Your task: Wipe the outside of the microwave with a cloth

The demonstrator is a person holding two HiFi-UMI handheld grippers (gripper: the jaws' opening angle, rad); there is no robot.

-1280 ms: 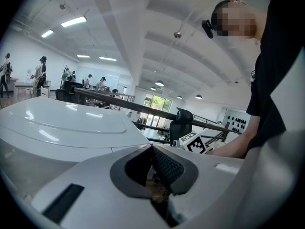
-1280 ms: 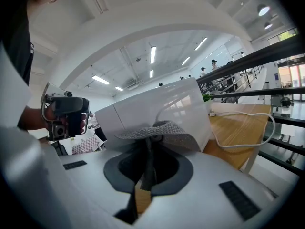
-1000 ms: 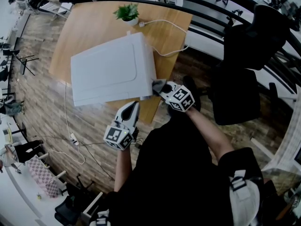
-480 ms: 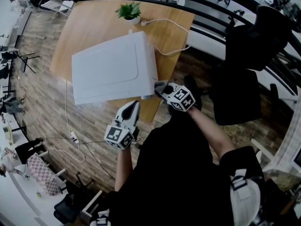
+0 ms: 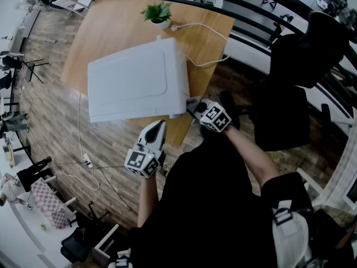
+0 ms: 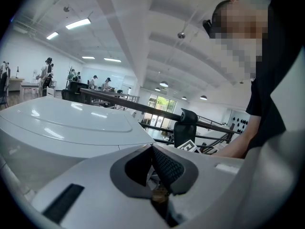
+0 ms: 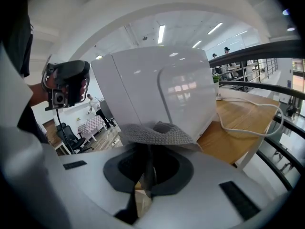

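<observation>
Right gripper (image 7: pixel 148 168) clamped on grey cloth (image 7: pixel 157 133), at microwave's (image 5: pixel 134 80) near-right corner, probably touching. Left gripper (image 6: pixel 155 168) jaws together, just below microwave. Microwave on table (image 5: pixel 106 24), long axis left-right in head view.

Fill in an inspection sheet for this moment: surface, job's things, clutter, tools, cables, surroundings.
Surface: wooden table, bare apart from the items below.
Job's things: white microwave on the table near its front edge; grey cloth against its front right corner.
Clutter: small potted plant at the table's far edge.
Tools: right tool shut on the cloth; left tool shut, empty, off the microwave.
Cables: white cable looping across the table behind the microwave; thin floor cable.
Surroundings: wood floor, black chair, black railing.
</observation>
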